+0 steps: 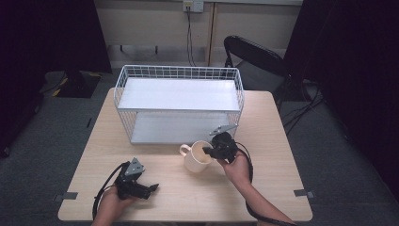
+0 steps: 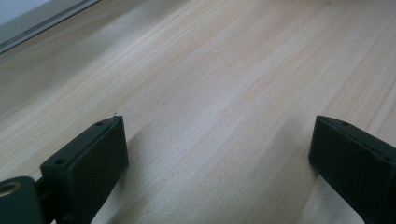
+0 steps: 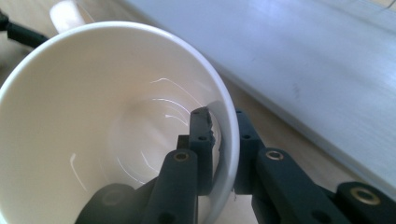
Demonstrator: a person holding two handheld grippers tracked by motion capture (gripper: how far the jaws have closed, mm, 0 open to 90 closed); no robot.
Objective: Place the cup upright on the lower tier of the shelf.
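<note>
My right claw is clamped on the wall of the cream mug, which stands on the bench before the wire shelf rack. I should lift straight, keeping it level. Left claw rests released.

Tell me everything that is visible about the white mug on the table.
The mug is cream white and glossy, like ceramic, with one loop handle on its left in the high view. It stands upright on the wooden table, just in front of the lower shelf of the wire rack, and looks empty inside. The right gripper pinches its rim, one jaw inside the wall and one outside.
</note>
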